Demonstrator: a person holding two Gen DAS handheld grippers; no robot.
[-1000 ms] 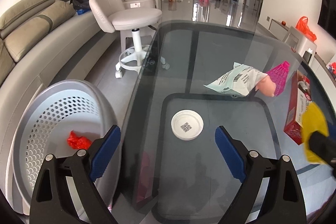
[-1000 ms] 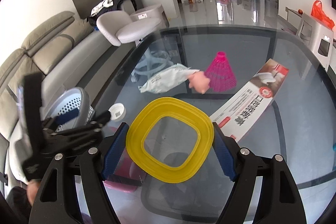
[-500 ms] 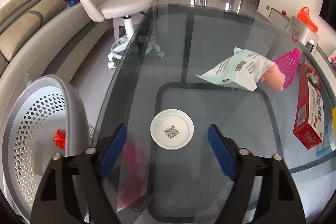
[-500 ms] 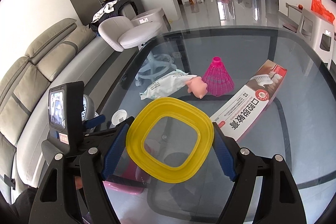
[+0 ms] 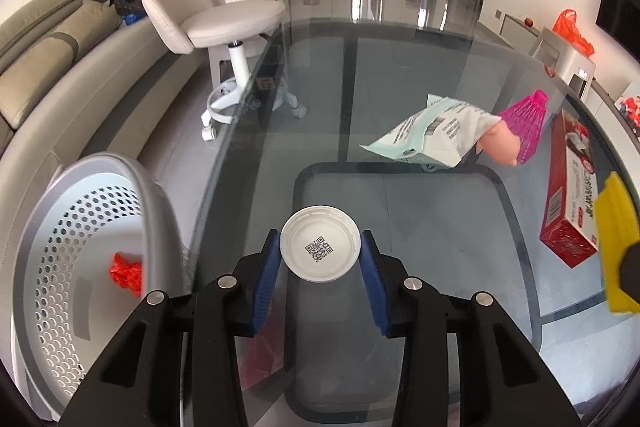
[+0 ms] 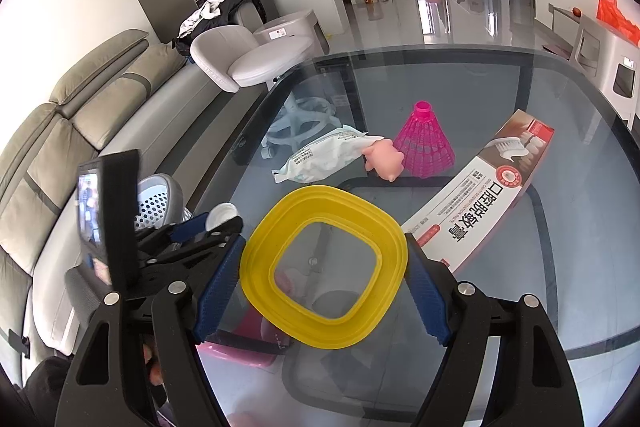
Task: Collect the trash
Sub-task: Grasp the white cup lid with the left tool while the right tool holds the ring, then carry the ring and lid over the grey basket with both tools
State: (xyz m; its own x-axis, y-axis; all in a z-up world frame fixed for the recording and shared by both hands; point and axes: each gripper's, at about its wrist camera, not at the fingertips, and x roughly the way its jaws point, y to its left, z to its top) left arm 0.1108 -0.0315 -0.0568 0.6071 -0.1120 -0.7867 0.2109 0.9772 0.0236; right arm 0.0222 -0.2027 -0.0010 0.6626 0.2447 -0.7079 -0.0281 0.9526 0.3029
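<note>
A white round lid [image 5: 320, 227] with a QR code lies on the glass table [image 5: 400, 87]. My left gripper [image 5: 320, 251] has it between its blue pads [image 5: 268, 267], which touch its rim on both sides as the jaws are closing. From the right wrist view, the left gripper [image 6: 216, 223] and lid [image 6: 222, 213] show at the table's left edge. My right gripper [image 6: 324, 241] is shut on a yellow square ring [image 6: 320, 203], held above the glass. That ring [image 5: 616, 243] shows at the right edge of the left wrist view.
A grey perforated basket [image 5: 100, 171] with a red scrap [image 5: 126, 273] stands left of the table. On the glass lie a wipes packet [image 5: 432, 135], a pink pig toy [image 5: 500, 145], a pink mesh cone [image 5: 528, 123] and a toothpaste box [image 5: 572, 195]. A swivel stool [image 5: 228, 23] stands beyond.
My left gripper came down over the white lid and its jaws narrowed from wide apart to touching the lid's rim. The right gripper kept still with the yellow ring.
</note>
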